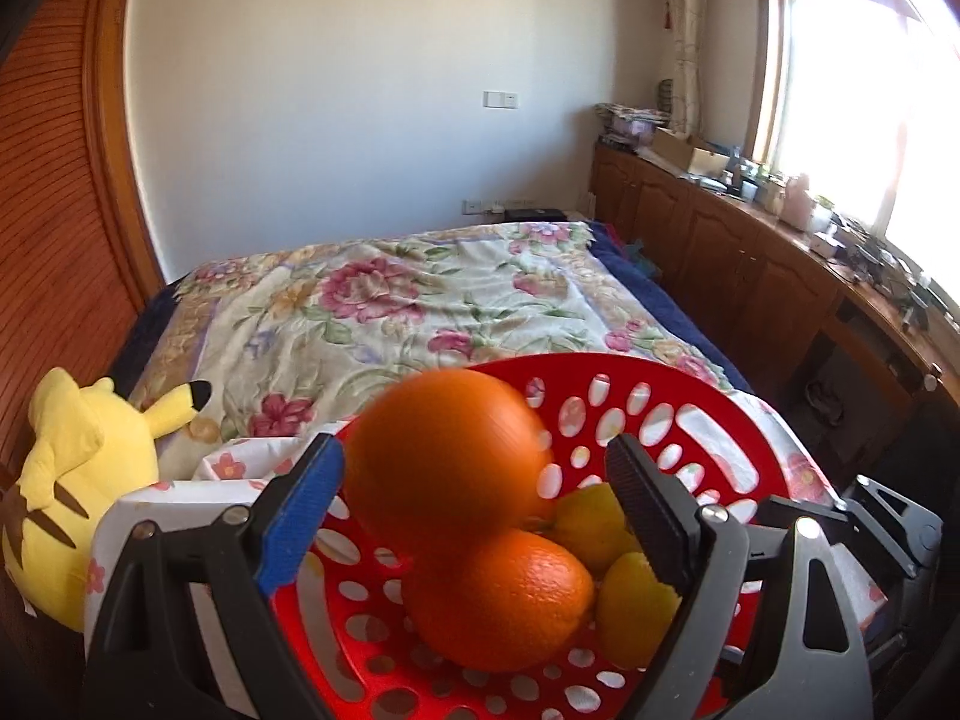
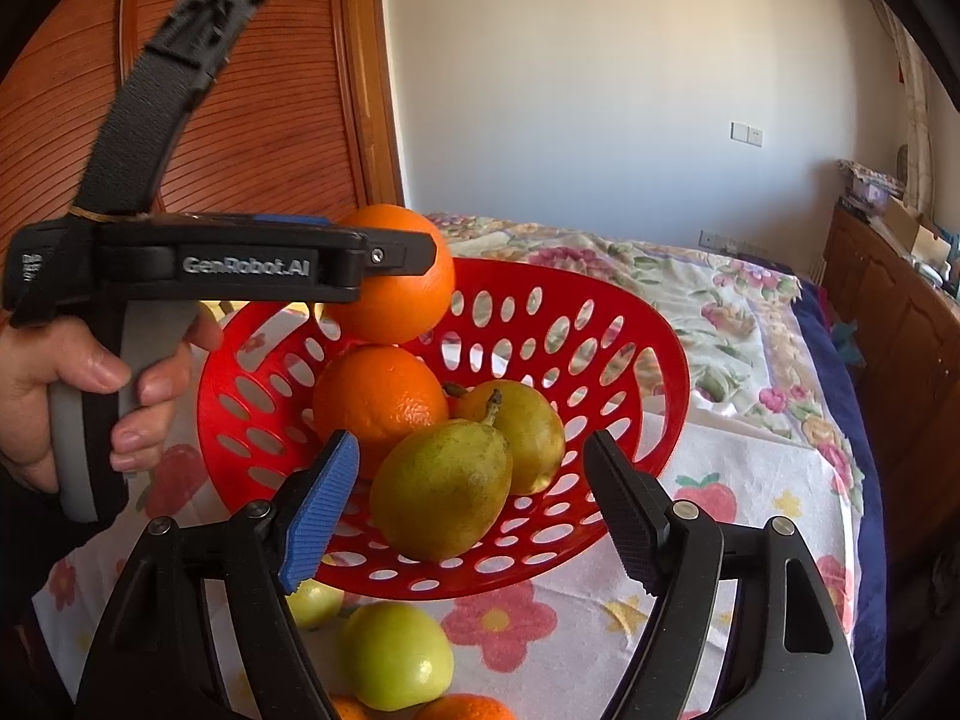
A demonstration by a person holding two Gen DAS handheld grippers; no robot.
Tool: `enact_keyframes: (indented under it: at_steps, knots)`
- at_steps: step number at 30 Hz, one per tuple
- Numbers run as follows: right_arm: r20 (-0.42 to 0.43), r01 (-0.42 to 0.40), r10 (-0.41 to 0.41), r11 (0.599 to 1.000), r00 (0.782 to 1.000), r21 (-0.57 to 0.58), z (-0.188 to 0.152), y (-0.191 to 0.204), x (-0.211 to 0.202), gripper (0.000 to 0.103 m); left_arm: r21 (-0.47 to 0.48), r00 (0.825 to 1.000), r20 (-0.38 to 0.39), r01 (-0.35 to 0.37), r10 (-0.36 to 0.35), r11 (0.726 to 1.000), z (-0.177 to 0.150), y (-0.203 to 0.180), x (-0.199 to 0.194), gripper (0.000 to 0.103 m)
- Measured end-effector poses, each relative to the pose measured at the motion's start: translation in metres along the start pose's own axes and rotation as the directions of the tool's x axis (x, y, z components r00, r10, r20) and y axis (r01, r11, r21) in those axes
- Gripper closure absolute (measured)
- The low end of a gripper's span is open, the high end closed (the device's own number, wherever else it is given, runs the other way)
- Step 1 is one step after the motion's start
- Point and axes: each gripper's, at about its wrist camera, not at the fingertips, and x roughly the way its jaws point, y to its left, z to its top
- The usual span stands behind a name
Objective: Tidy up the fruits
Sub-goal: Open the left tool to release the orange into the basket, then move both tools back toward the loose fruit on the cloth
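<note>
A red perforated basket (image 1: 690, 378) (image 2: 660, 324) stands on a flowered cloth. In it lie an orange (image 1: 498, 600) (image 2: 378, 396) and two yellow-green pears (image 2: 441, 492) (image 2: 522, 432). A second orange (image 1: 444, 456) (image 2: 396, 276), blurred, sits between the fingers of my left gripper (image 1: 474, 510) just above the first orange; a gap shows at the black pad, so the jaws are open. My right gripper (image 2: 474, 510) is open at the basket's near rim, with the front pear between its fingers and untouched.
Two green apples (image 2: 393, 654) (image 2: 312, 600) and another orange fruit (image 2: 462, 708) lie on the cloth below the basket. A hand (image 2: 90, 384) holds the left gripper's handle. A yellow plush toy (image 1: 78, 480) sits at the left, the floral bed (image 1: 420, 300) behind, wooden cabinets (image 1: 750, 252) at the right.
</note>
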Motion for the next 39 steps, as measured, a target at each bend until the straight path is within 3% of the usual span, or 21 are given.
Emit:
enact_keyframes:
  at_steps: [11, 16, 22, 30, 39]
  knots:
    - [-0.004, -0.001, 0.001, 1.0, 1.0, -0.012, 0.0, 0.007, 0.0, 0.023, -0.003, 1.0, 0.0, 0.014, -0.014, 1.0, -0.018, 0.004, -0.015, 0.014]
    - [0.002, -0.009, 0.009, 1.0, 1.0, 0.001, -0.002, 0.012, -0.007, 0.023, -0.008, 0.997, 0.04, 0.059, -0.059, 0.998, -0.038, 0.004, -0.041, 0.014]
    - [0.016, -0.009, 0.009, 1.0, 1.0, 0.011, -0.009, 0.017, -0.026, 0.023, 0.02, 0.995, 0.072, 0.064, -0.065, 0.998, -0.062, 0.0, -0.071, 0.014]
    - [0.007, 0.024, -0.025, 0.999, 1.0, 0.047, -0.035, 0.023, -0.057, 0.023, 0.073, 0.994, 0.091, 0.046, -0.053, 0.996, -0.107, -0.011, -0.102, 0.014]
    - [-0.039, 0.073, -0.07, 0.995, 0.997, 0.069, -0.069, 0.028, -0.075, 0.024, 0.073, 0.994, 0.058, 0.084, -0.088, 0.994, -0.152, -0.032, -0.118, 0.014]
